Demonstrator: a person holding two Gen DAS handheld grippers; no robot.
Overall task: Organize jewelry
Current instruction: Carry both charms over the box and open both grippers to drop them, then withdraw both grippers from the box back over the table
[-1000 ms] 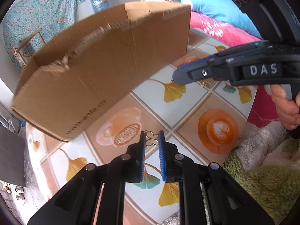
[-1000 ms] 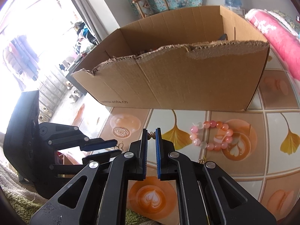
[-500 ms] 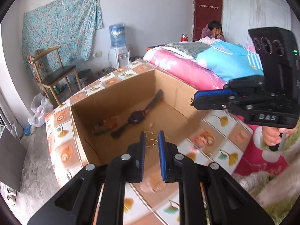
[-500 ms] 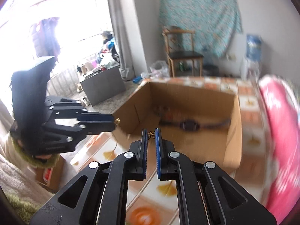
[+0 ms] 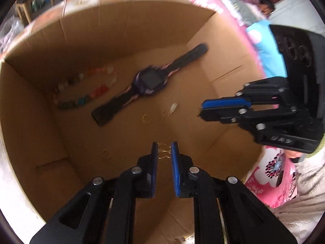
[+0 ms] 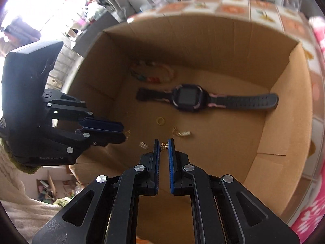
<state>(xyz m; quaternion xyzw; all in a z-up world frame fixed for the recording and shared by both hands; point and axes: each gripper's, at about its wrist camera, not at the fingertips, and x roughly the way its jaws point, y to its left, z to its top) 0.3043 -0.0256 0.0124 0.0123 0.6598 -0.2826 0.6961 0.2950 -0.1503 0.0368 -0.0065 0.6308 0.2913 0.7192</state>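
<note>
Both grippers hang over the open cardboard box (image 5: 30, 105) (image 6: 284, 122). My left gripper (image 5: 164, 152) is shut on a gold ring earring (image 5: 163, 151) held between its blue pads. My right gripper (image 6: 164, 146) is shut on a small gold butterfly charm (image 6: 164, 146). Each gripper shows in the other's view: the right (image 5: 205, 109) and the left (image 6: 119, 131). On the box floor lie a black and pink watch (image 5: 150, 81) (image 6: 189, 98), a coloured bead bracelet (image 5: 81, 89) (image 6: 152, 74), and small gold rings (image 5: 146, 118) (image 6: 160, 120).
The box stands on a tiled tablecloth (image 6: 233, 8). A pink blanket (image 5: 270, 174) and fleece lie at the right in the left wrist view. A small pale earring (image 6: 183, 133) lies near the box middle. A person (image 5: 264, 6) sits in the far background.
Both grippers rose from the table beside the box and moved over its open top, then tilted down into it. Each still holds its small gold piece.
</note>
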